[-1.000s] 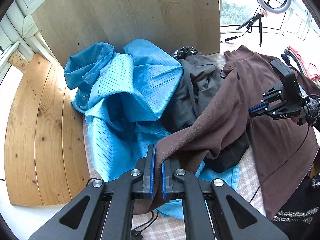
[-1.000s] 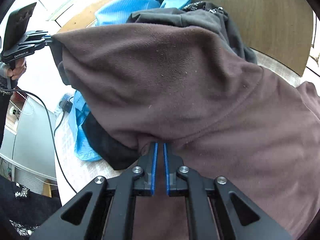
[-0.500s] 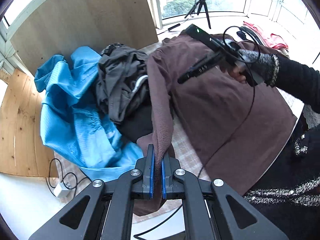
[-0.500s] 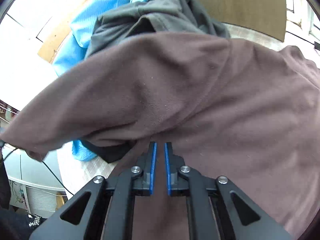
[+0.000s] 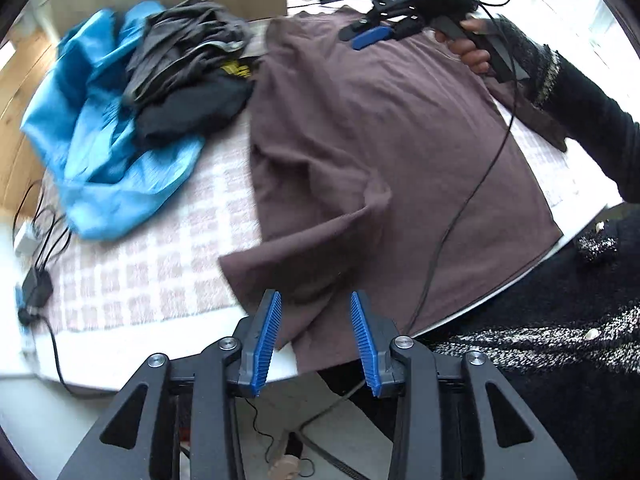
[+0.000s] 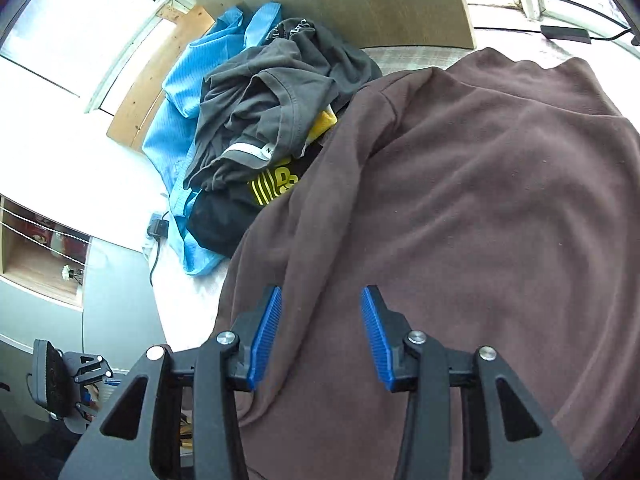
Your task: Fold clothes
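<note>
In the left wrist view, the left gripper (image 5: pixel 316 336) has let go; its jaws now stand spread over the sleeve of the brown top (image 5: pixel 384 152), spread on the table (image 5: pixel 132 276). In the right wrist view, the right gripper (image 6: pixel 320 336) has also opened, holding nothing. The top looks ready for its first fold.

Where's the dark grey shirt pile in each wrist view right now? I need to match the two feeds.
Left wrist: dark grey shirt pile upper left, on the blue garment.
Right wrist: dark grey shirt pile upper centre-left, left of the brown fleece.
Shared landmark: the yellow print beneath the pile.
</note>
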